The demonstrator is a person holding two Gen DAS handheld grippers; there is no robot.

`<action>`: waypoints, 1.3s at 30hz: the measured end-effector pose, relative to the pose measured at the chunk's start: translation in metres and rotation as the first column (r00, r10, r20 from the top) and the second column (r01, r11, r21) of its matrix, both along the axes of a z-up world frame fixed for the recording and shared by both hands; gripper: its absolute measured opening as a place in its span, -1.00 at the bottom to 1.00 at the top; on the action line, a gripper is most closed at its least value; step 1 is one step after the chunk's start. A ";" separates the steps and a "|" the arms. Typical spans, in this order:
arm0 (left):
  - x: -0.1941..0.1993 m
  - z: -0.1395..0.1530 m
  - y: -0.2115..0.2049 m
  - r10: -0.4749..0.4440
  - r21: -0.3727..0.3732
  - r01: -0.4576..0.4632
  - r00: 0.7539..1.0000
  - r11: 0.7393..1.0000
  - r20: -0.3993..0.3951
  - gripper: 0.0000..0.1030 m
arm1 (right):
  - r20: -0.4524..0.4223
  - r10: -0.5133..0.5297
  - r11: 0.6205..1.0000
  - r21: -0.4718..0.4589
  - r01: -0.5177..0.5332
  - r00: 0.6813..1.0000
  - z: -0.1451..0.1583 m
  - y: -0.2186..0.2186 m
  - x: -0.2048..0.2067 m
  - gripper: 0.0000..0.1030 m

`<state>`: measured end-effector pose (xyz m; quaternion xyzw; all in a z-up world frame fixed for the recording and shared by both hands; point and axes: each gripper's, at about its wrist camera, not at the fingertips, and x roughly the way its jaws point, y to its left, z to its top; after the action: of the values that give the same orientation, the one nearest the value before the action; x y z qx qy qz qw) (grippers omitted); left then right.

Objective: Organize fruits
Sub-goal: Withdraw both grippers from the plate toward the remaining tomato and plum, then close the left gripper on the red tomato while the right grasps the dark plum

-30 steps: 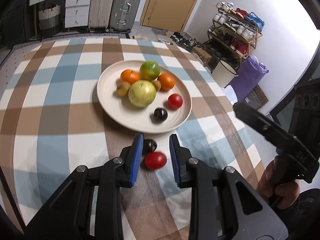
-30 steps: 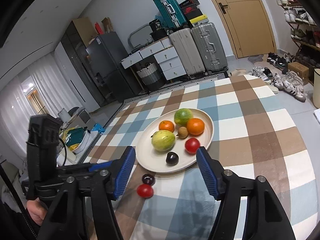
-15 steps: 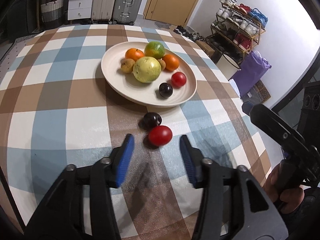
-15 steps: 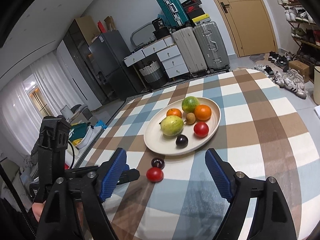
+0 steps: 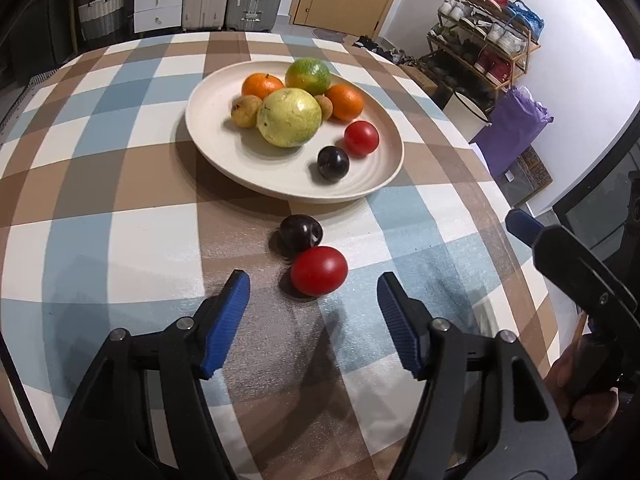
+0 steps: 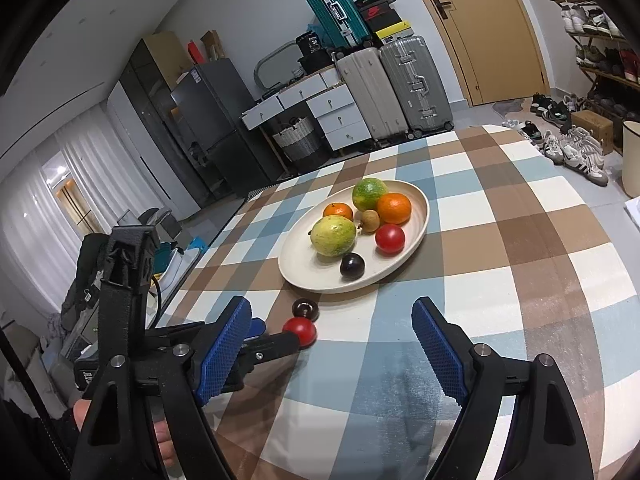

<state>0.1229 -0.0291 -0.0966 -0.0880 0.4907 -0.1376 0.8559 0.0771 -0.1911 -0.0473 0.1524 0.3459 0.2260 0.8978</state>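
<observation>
A cream plate point(image 5: 224, 148) point(image 6: 416, 216) on the checked tablecloth holds several fruits: a big yellow-green guava point(image 5: 289, 117), oranges, a green citrus, a red tomato point(image 5: 361, 138) and a dark plum point(image 5: 333, 162). On the cloth in front of the plate lie a dark plum point(image 5: 301, 233) point(image 6: 305, 309) and a red tomato point(image 5: 319, 271) point(image 6: 301, 329), touching. My left gripper point(image 5: 313, 328) is open and empty, just short of the loose tomato. My right gripper point(image 6: 332, 354) is open and empty, further back to the right.
The round table's edge point(image 5: 532, 264) curves close on the right. Beyond it stand a shoe rack point(image 5: 486, 52), a purple bag point(image 5: 516, 120), suitcases point(image 6: 400, 88) and drawers point(image 6: 332, 112). The right gripper's arm point(image 5: 580, 276) shows at the right of the left wrist view.
My left gripper has opened, letting go of the red tomato beside the loose plum, and pulled back from it. The right gripper has backed away slightly.
</observation>
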 end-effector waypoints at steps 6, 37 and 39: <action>0.006 -0.007 -0.006 0.002 0.020 -0.001 1.000 1.000 -0.017 0.34 | -0.010 -0.003 1.000 0.005 0.003 1.000 -0.005 -0.003 0.003 0.64; 0.009 -0.014 -0.011 -0.067 -0.040 0.066 0.997 0.997 -0.033 -0.48 | -0.034 -0.013 1.000 0.014 0.014 0.999 -0.015 -0.010 0.007 0.64; 0.006 -0.013 -0.011 -0.070 -0.034 0.069 0.997 0.997 -0.017 -0.48 | -0.043 -0.017 1.000 0.011 0.018 0.999 -0.018 -0.011 0.006 0.64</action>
<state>0.1294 -0.0397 -0.1092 -0.0865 0.4988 -0.1749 0.8445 0.0834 -0.2026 -0.0650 0.1653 0.3622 0.2169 0.8913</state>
